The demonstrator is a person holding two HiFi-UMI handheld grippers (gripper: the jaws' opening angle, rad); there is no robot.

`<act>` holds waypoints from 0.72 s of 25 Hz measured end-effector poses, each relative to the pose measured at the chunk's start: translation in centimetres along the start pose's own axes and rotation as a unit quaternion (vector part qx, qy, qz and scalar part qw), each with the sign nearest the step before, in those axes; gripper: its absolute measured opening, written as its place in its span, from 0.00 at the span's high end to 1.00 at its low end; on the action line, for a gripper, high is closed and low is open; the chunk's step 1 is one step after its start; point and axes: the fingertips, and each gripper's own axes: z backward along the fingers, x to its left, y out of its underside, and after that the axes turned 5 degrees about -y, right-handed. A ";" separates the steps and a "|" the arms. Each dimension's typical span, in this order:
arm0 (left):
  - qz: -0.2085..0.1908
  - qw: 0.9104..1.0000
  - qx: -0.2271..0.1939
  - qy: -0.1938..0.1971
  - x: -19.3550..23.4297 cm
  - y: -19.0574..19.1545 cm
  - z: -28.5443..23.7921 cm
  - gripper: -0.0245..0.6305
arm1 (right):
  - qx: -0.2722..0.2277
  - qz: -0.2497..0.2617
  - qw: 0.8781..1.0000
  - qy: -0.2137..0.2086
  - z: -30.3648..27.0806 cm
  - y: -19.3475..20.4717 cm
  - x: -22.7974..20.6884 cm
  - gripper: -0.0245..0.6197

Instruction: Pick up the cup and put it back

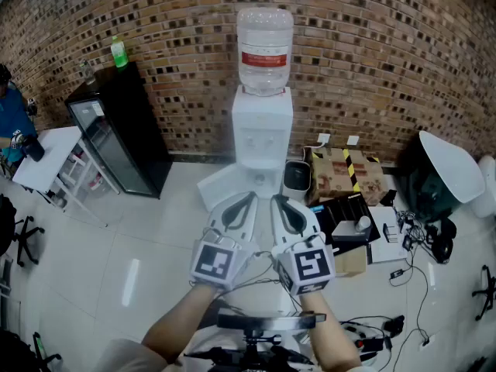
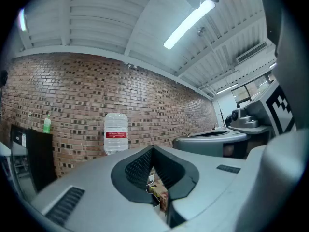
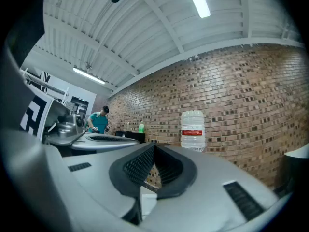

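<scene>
- Forearms (image 1: 182, 324) of the person reach forward at the bottom of the head view, side by side, each behind a marker cube.
- The white-shelled left gripper (image 1: 249, 197) with dark ribbed pads is clenched on nothing. Its own view shows the pads meeting, with only a sliver of background below them.
- The matching right gripper (image 1: 276, 198) sits just beside it, jaws likewise pressed together and empty.
- Pale tiled floor (image 1: 147, 246) lies bare between the grippers and the machine ahead.
- To the right, a small pale round thing (image 1: 363, 224) rests on a black case (image 1: 345, 211). It may be the cup, but it is too small to tell, and no cup is certain anywhere else.
- A cup of that sort would probably be light and thin-walled, easy to crush or tip. The safest hold looks like a gentle squeeze across the middle of its wall, kept upright, and the jaws must part first.
- A grey waste bin (image 1: 297, 178) and a taped cardboard box (image 1: 341, 173) stand beside the tall white water dispenser (image 1: 263, 142). It carries a clear upturned bottle with a red label (image 1: 264, 49), and both grippers point at it.
- A black glass-door fridge (image 1: 116, 134) with a green bottle (image 1: 118, 51) on top stands against the brown brick wall (image 1: 387, 53).
</scene>
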 end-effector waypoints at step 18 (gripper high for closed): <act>0.025 1.000 0.000 0.011 9.4 6.1 -12.5 0.97 | 0.009 0.004 1.000 0.013 -15.1 2.6 -7.3 0.95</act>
